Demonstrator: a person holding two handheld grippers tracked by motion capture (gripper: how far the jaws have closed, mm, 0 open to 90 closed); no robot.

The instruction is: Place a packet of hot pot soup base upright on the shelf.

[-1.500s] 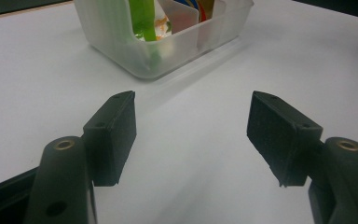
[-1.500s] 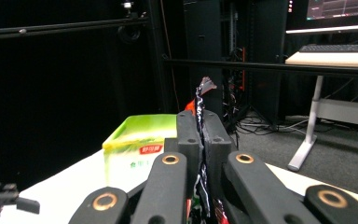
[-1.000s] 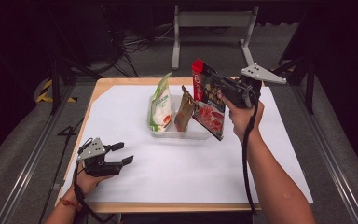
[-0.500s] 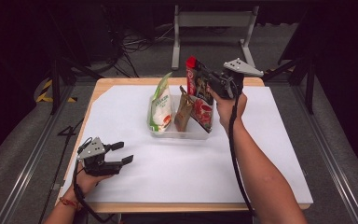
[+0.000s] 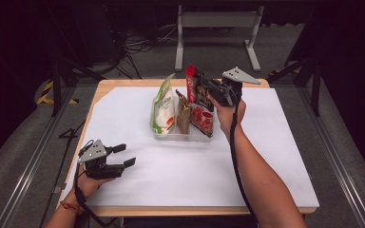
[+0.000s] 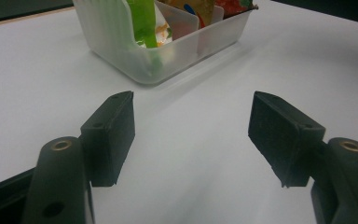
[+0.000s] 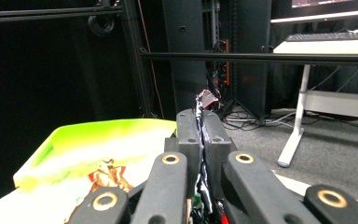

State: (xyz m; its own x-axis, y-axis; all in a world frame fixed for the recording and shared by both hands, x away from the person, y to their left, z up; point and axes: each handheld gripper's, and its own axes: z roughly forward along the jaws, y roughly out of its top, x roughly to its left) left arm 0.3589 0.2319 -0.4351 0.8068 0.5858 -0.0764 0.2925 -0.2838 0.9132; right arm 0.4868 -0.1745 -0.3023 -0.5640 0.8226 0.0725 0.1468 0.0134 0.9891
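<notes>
A clear plastic bin [image 5: 180,137] stands mid-table with a green-and-white packet [image 5: 163,107] at its left end and a brown packet [image 5: 184,114] beside it. My right gripper [image 5: 204,88] is shut on the upper part of a red snack packet [image 5: 202,116]. That packet hangs upright with its lower end at the bin's right end. In the right gripper view the jaws [image 7: 200,119] pinch the packet's thin edge [image 7: 205,99], and the green packet [image 7: 98,144] lies below left. My left gripper [image 5: 125,155] rests at the front left, open and holding nothing [image 6: 191,112], pointed at the bin [image 6: 135,51].
White paper [image 5: 266,142] covers the wooden table [image 5: 123,84]. A grey metal stand [image 5: 214,28] and cables lie on the floor behind the table. Dark rails run along both sides.
My right hand has carried the red packet left and down, from beside the bin to its right end. The left gripper has stayed still.
</notes>
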